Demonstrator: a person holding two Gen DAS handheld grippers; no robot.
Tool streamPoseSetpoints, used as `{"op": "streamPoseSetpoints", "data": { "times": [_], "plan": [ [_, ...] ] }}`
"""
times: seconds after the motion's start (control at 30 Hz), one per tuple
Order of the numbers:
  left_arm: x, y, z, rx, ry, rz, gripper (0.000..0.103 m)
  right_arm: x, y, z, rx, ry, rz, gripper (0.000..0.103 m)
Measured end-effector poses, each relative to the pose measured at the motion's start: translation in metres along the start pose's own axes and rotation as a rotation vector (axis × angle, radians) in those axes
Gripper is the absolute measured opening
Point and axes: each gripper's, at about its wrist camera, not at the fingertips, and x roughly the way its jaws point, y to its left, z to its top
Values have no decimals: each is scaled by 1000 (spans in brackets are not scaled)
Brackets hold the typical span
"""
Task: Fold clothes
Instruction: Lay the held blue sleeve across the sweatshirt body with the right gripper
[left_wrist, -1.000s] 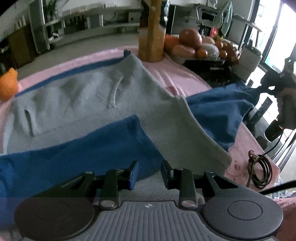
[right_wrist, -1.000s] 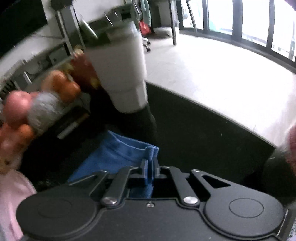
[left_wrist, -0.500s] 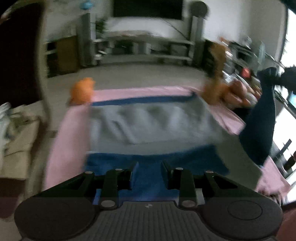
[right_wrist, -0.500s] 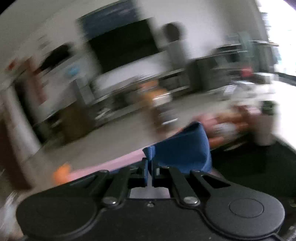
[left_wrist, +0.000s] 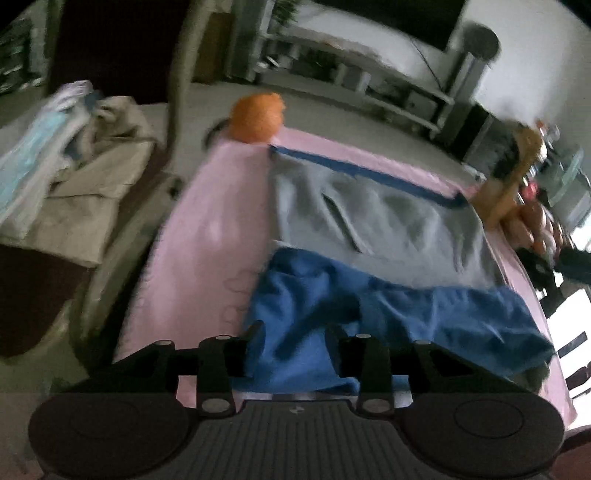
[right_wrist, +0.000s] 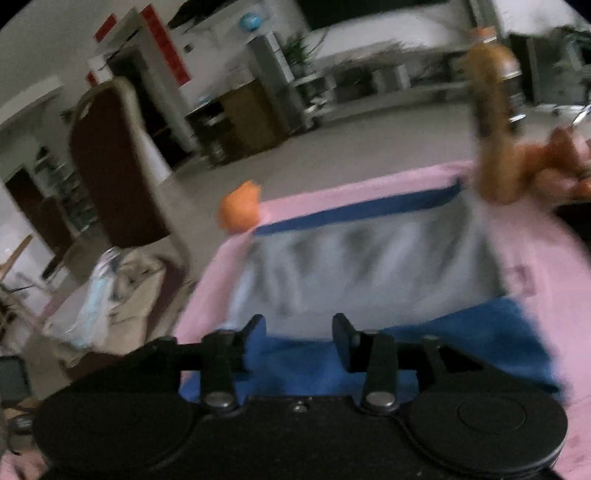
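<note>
Across the pink cloth (left_wrist: 207, 236) that covers the table lies the garment being folded, grey with blue sleeves (left_wrist: 369, 221): its grey body is spread flat in the middle, a blue band runs along its far edge, and a blue sleeve (left_wrist: 388, 314) is now laid across its near side. A second ago that sleeve hung off the right end of the table, pinched in the tightly closed right gripper (right_wrist: 299, 328) beside a white cup; half a second ago it was being carried through the air, still pinched. Now the right gripper's jaws are opening and stand apart above the blue cloth, with nothing pressed between its pads. The left gripper (left_wrist: 295, 336) has swung from a close view of the grey body to a spot over the near left part of the garment; its jaws, already parted before, are opening a little wider and hover over the blue sleeve without clamping it. An orange ball-like thing (left_wrist: 256, 118) sits at the far left corner of the cloth, and a brown bottle (right_wrist: 495, 122) stands at the far right corner beside a heap of fruit (left_wrist: 532, 221). Left of the table, a chair holds a pile of pale clothes (left_wrist: 70, 158). Both views are blurred by motion.
</note>
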Motion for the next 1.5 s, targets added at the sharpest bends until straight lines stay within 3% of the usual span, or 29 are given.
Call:
{"op": "streamPoseSetpoints", "data": {
  "times": [0.13,0.23,0.33,0.6,0.67,0.77,0.93,1.03,1.13,1.27,1.4,1.5],
  "plan": [
    [37,-27,16,85,87,-35,46,7,-68,-8,132,25,-23,42],
    [67,-31,23,69,129,-34,46,22,-113,-33,296,68,-10,41],
    [90,-23,24,-25,160,-73,46,20,-127,-36,326,80,-96,41],
    [120,-15,23,-138,220,-145,45,28,-137,-40,385,116,-113,41],
    [126,-18,24,-142,221,-143,42,31,-133,-39,369,116,-117,41],
    [121,-26,24,-105,181,-155,9,36,-130,-39,342,119,-135,41],
    [69,-57,24,77,-47,-75,4,38,-130,-41,338,134,-164,41],
    [51,-73,20,207,-131,48,4,38,-132,-43,338,135,-184,41],
    [71,-79,19,300,-76,211,8,44,-130,-44,315,151,-198,41],
    [104,-72,11,322,66,316,15,60,-118,-48,211,220,-290,42],
    [89,-69,9,317,38,319,31,68,-106,-52,122,245,-352,44],
    [78,-68,7,318,15,322,32,63,-104,-53,109,231,-342,47]
  ]
}}
